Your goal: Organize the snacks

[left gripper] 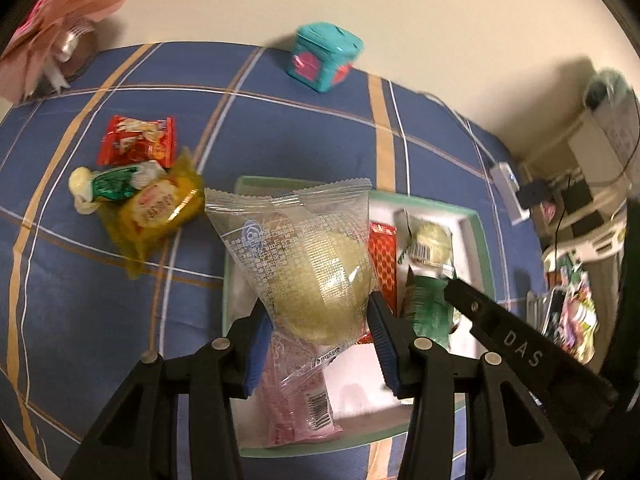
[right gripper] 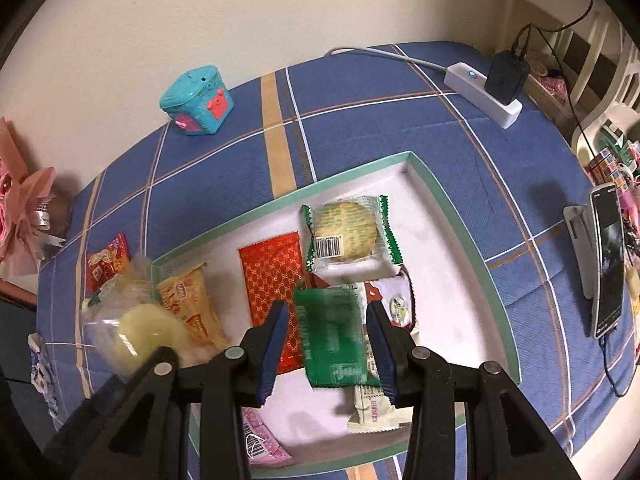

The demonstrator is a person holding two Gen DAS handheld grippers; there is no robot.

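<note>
The left gripper [left gripper: 316, 324] grips a clear packet with a pale round cake [left gripper: 316, 276], its blue pads pressing the packet's lower sides, and holds it above the near-left part of the green-rimmed white tray [left gripper: 480, 236]. The right gripper [right gripper: 326, 334] has its jaws set fairly wide around a green packet [right gripper: 332, 336]; the right pad seems to touch the packet's edge, but the left stands apart from it and the packet is blurred, so whether it is truly gripped cannot be told.

To do the step well, I judge each gripper should lower its packet flat onto a bare white part of the tray and open only once the packet rests there, so the soft cake is not dropped or crushed, and the two arms keep apart.

Just below the left gripper lies one pink packet [left gripper: 304, 404]. Below and right of the right gripper lies one cream packet [right gripper: 374, 408]. Ahead of it in the tray are one red patterned packet [right gripper: 272, 280], one round biscuit in a green-edged wrapper [right gripper: 348, 236], and one orange-yellow packet [right gripper: 192, 300] to its left.

Ahead-left of the left gripper, outside the tray on the blue checked cloth [left gripper: 120, 320], three snacks wait: one yellow packet [left gripper: 156, 212], one green-and-white sweet [left gripper: 112, 186], one red packet [left gripper: 138, 140]. Farthest is one teal toy box [left gripper: 324, 58].
</note>
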